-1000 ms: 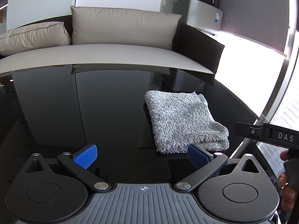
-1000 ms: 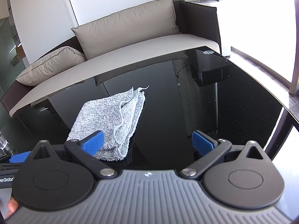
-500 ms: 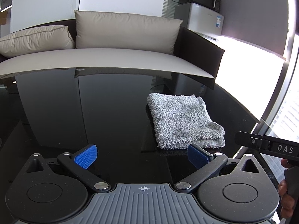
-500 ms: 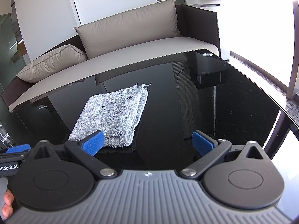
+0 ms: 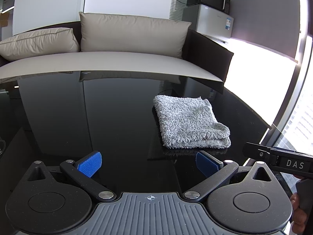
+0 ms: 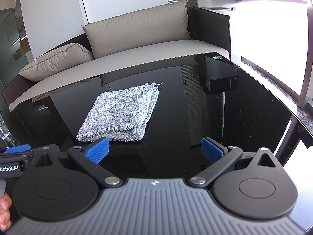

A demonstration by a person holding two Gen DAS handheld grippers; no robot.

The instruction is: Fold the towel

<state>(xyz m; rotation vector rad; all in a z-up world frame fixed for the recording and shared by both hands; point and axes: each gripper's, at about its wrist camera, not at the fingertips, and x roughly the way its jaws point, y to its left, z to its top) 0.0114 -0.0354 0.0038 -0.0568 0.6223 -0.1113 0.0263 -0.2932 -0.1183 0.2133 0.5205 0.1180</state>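
Note:
A grey fluffy towel [image 5: 189, 122] lies folded into a small square on the glossy black table [image 5: 97, 117]. In the right wrist view the towel [image 6: 121, 111] shows stacked layers along its near and right edges. My left gripper [image 5: 148, 163] is open and empty, held back from the towel, which lies ahead and to its right. My right gripper [image 6: 154, 150] is open and empty, with the towel ahead and to its left. Neither gripper touches the towel. The right gripper's body [image 5: 277, 160] shows at the right edge of the left wrist view.
A sofa with beige cushions [image 5: 133, 33] runs along the table's far edge. A black box [image 6: 219, 74] is seen through the table at far right. The table's curved right edge [image 6: 289, 105] borders a bright window. A microwave and fridge [image 5: 211, 11] stand behind.
Both grippers have drawn back and up from the towel, so it looks farther away. The towel has stayed folded and still. Both grippers stay open.

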